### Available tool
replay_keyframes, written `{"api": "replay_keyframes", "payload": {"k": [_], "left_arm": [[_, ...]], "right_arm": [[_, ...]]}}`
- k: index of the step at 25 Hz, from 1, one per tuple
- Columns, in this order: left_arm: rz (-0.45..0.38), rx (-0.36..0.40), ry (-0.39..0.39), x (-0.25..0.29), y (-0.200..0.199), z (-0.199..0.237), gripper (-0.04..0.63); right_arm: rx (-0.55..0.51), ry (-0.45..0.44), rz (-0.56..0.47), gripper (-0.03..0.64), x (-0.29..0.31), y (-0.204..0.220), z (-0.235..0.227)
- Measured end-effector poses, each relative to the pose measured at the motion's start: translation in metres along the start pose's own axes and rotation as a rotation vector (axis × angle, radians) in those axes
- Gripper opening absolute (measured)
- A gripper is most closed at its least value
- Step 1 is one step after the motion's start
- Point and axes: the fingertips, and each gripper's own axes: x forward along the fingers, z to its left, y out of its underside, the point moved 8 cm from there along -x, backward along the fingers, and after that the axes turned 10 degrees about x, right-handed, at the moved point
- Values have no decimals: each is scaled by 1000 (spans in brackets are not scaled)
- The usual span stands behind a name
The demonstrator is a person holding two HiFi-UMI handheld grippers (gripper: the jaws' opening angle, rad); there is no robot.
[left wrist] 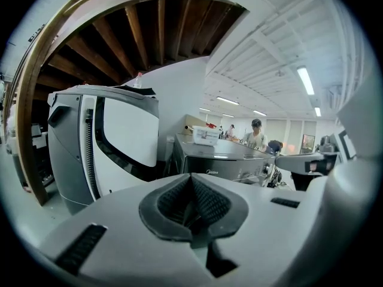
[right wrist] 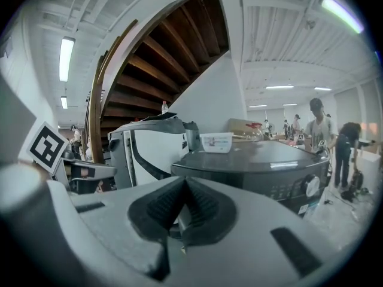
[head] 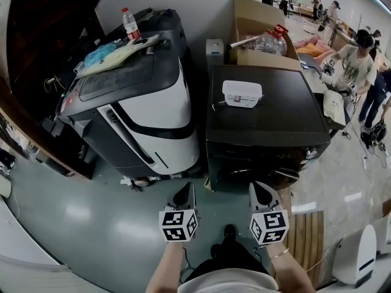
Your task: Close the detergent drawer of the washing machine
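The dark washing machine (head: 269, 118) stands straight ahead, its front panel (head: 263, 157) facing me; a white plastic box (head: 242, 93) sits on its lid. From here I cannot make out the detergent drawer on the panel. In the right gripper view the panel shows a round knob (right wrist: 311, 186). Both grippers hover side by side a short way in front of the machine, above the floor. The left gripper (head: 185, 189) is shut with nothing between its pads (left wrist: 206, 205). The right gripper (head: 261, 188) is also shut and holds nothing, its pads (right wrist: 200, 208) pressed together.
A tilted black-and-white appliance (head: 143, 108) stands left of the washer, with a water bottle (head: 129, 23) and papers on top. A cardboard box (head: 256, 29) is behind. Wooden slats (head: 303, 237) lie on the floor at right. A person (head: 357, 63) works at far right.
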Motion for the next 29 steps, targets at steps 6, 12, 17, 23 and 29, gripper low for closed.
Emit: {"api": "replay_keyframes", "payload": {"k": [6, 12, 17, 23, 29], "left_arm": [[-5, 10, 5, -6, -2, 0, -5], [-7, 10, 6, -10, -1, -2, -5], [-5, 11, 8, -14, -1, -4, -5], [-5, 17, 7, -16, -2, -4, -5], [-8, 15, 3, -16, -2, -3, -5]], "right_arm": [[-7, 4, 5, 2, -3, 0, 4], [-22, 3, -2, 2, -8, -1, 6], [-23, 7, 0, 2, -11, 1, 6], [-24, 7, 5, 2, -14, 2, 4], [-22, 7, 6, 2, -13, 5, 3]]}}
